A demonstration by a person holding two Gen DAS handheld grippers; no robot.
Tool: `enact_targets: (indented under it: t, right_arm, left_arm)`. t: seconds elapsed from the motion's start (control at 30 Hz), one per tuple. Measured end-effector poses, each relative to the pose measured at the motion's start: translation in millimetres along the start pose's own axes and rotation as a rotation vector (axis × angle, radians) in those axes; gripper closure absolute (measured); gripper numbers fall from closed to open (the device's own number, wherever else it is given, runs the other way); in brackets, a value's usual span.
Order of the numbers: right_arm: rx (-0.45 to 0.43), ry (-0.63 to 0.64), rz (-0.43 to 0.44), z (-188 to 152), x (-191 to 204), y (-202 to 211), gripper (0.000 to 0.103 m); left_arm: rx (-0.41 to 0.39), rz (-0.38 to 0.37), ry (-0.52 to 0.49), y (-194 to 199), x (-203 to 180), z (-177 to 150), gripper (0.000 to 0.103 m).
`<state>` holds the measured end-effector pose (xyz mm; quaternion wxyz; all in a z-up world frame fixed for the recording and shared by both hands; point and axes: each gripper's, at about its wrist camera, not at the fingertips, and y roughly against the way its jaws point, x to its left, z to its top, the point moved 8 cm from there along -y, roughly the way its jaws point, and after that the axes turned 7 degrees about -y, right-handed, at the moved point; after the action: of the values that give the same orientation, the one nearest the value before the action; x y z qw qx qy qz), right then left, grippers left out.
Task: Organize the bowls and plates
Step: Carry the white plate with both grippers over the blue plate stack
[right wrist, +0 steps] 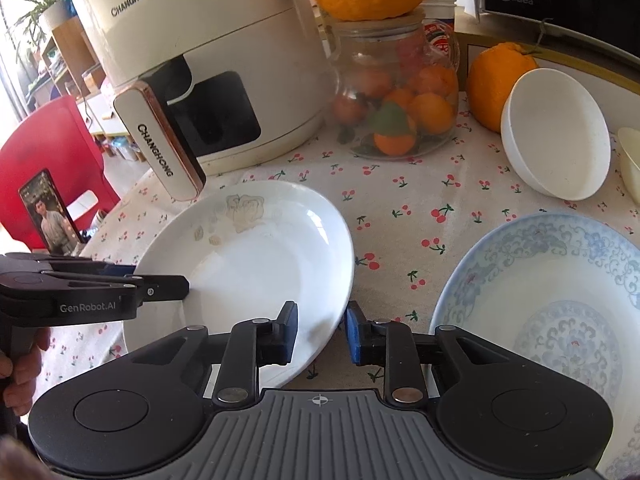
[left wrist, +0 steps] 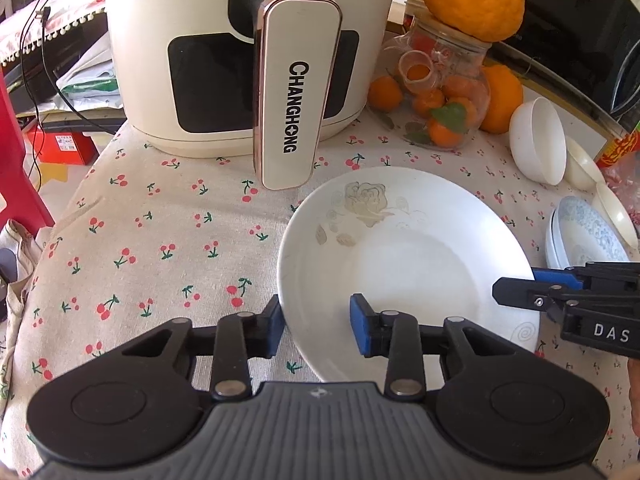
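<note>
A white plate with a faint rose print (left wrist: 404, 264) (right wrist: 248, 256) is tilted over the cherry-print tablecloth. My left gripper (left wrist: 318, 328) (right wrist: 160, 280) straddles its left rim, jaws apart, one pad outside and one inside. My right gripper (right wrist: 318, 334) (left wrist: 516, 288) straddles its right rim, jaws apart. A blue-patterned plate (right wrist: 540, 312) (left wrist: 588, 236) lies to the right. A white bowl (right wrist: 556, 132) (left wrist: 538, 140) lies tipped on its side behind it.
A cream air fryer (left wrist: 248, 52) (right wrist: 200, 64) with a protruding handle stands just behind the white plate. A glass jar of oranges (right wrist: 396, 88) with a big orange on top stands beside it. Cream spoons (left wrist: 580, 168) lie far right. A red chair (right wrist: 52, 168) stands left.
</note>
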<state>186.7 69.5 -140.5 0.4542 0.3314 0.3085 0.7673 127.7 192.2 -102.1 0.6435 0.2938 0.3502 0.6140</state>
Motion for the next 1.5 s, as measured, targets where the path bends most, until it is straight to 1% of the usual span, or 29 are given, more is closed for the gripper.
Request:
enact_targets:
  t: [0.07,0.43,0.63,0.97,1.17,1.5]
  right_arm:
    - [-0.015,0.001,-0.004,2.5,-0.9,4.4,0.078]
    - [-0.090,-0.050,0.012,22.4,-13.7,34.0,0.078]
    - [-0.127,-0.053,-0.005,26.6,-21.4,48.2,0.078]
    - [-0.179,-0.089,-0.008,31.4,-43.0,76.2,0.078]
    - [-0.208,-0.116,-0.027,29.7,-63.1,94.0,0.078]
    - [-0.241,-0.161,-0.073,20.3,-100.5,121.2,0.078]
  left_arm:
    - [-0.005,-0.016,0.009,2.2,-0.1,0.2,0.075]
    - [-0.059,-0.093,0.035,16.5,-16.2,7.3,0.076]
    - [-0.084,-0.117,0.012,21.3,-31.2,11.4,0.076]
    - [-0.116,-0.165,-0.018,28.7,-58.4,18.6,0.076]
    - [-0.132,-0.188,-0.055,32.1,-82.5,24.0,0.076]
    - [-0.144,-0.218,-0.117,26.8,-127.4,31.4,0.076]
